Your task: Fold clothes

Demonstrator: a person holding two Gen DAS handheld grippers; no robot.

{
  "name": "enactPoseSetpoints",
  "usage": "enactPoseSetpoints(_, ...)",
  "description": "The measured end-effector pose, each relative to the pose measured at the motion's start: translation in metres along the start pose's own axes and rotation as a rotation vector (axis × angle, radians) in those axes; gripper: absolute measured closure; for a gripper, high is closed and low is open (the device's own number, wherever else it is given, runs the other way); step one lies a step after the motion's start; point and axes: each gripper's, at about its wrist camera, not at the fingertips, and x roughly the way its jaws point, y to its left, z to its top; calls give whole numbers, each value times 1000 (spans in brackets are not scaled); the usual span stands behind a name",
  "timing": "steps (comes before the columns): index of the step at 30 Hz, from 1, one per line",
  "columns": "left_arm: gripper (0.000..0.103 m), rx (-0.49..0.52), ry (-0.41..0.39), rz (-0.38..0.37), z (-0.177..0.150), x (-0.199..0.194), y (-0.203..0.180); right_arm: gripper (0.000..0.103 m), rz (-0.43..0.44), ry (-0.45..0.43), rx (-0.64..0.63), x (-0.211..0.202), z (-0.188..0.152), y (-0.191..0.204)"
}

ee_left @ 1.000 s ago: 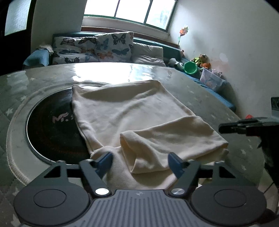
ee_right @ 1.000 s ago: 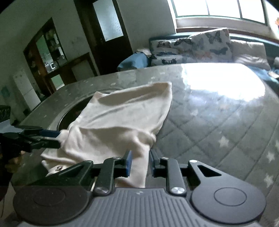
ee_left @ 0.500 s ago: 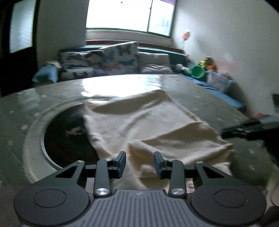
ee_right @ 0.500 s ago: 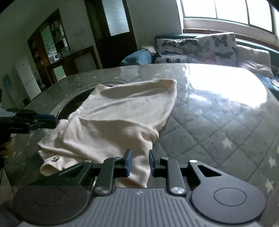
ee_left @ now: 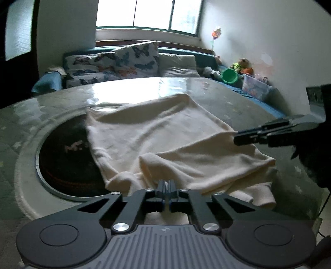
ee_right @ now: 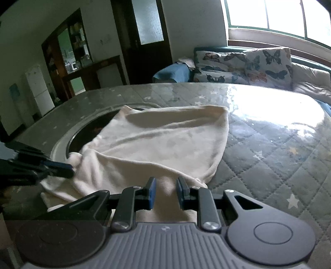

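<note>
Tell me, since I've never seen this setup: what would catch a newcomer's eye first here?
Probably the cream garment, spread rumpled across the quilted table, partly covering a dark round inset. Next, the left gripper, shut on the garment's near edge, and the right gripper, its fingers straddling cloth at the near right edge. Behind, bright windows glare above butterfly-print cushions.
</note>
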Motion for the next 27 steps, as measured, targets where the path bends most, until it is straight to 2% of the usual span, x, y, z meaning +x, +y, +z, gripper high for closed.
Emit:
enactPoseSetpoints(4, 101, -17, -13, 12, -1, -15, 2, 81, -4, -4, -19, 4, 1, 3)
enactPoseSetpoints(6, 101, -12, 2, 23, -1, -14, 2, 74, 2, -17, -38, 3, 3, 7)
enactPoseSetpoints(10, 101, 6, 3, 22, 3, -13, 1, 74, 15, -4, -61, 13, 3, 14)
enactPoseSetpoints(16, 101, 78, 70, 61, -7, -10, 2, 74, 14, 35, -97, 13, -2, 16)
enactPoseSetpoints(21, 98, 193, 29, -4, -13, -34, -1, 72, 46, 45, -212, -20, -7, 28)
enactPoseSetpoints(23, 95, 258, 26, -44, -19, -42, -6, 71, 61, 65, -279, -33, -13, 34)
enactPoseSetpoints(25, 84, 330, 32, -68, -28, -45, -14, 66, 74, 94, -346, -41, -21, 39)
enactPoseSetpoints(27, 76, 388, 42, -74, -37, -44, -21, 66, 80, 129, -414, -45, -30, 44)
